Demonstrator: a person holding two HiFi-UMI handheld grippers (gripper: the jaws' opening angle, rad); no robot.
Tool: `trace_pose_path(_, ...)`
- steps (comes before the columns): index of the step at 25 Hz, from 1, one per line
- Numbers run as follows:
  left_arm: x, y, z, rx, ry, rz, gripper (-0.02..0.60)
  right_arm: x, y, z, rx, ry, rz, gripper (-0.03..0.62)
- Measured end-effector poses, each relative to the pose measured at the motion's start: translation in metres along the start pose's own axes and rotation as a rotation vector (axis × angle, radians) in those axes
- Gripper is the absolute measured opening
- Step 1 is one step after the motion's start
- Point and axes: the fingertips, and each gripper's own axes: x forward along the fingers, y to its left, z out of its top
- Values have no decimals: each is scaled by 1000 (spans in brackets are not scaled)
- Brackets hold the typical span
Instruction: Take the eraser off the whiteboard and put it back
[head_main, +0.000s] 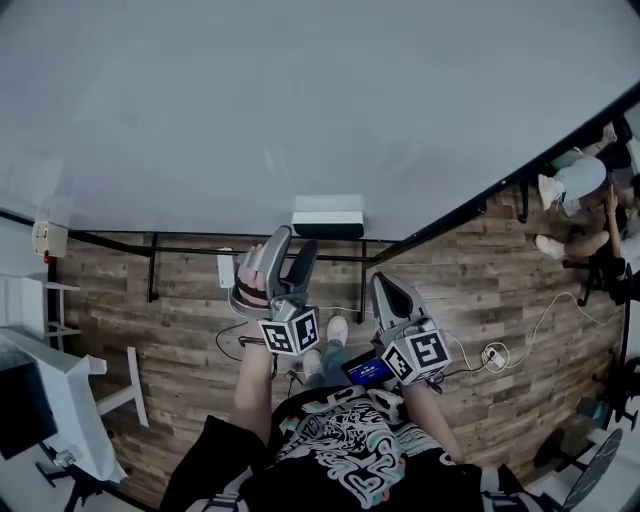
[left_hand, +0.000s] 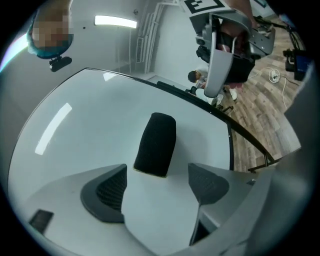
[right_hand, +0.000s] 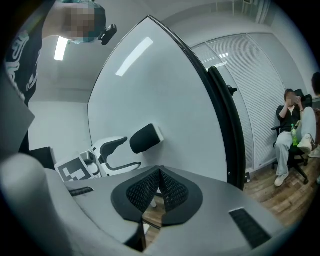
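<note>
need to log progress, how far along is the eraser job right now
The eraser sits on the whiteboard. The left tool is open right by it, gripping nothing; the right tool is shut and empty. Can't tell whether it's already been put back or not yet taken.

under you runs a wood-plank floor (head_main: 180, 300), with a white plug and cable (head_main: 490, 353) lying on it at your right. white furniture (head_main: 60, 390) stands at your left. slatted blinds (right_hand: 250, 80) line the far wall, where a seated person (right_hand: 292, 130) waits. a ceiling light strip (left_hand: 115, 21) glows overhead.
</note>
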Motion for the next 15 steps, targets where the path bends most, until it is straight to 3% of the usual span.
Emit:
trace_pose_path(5, 10, 1, -1, 79, 6, 20, 413, 2, -9, -2, 14, 8, -7, 15)
trace_pose_path(15, 23, -4, 5, 137, -27, 21, 412, 12, -17, 1, 10, 5, -7, 15)
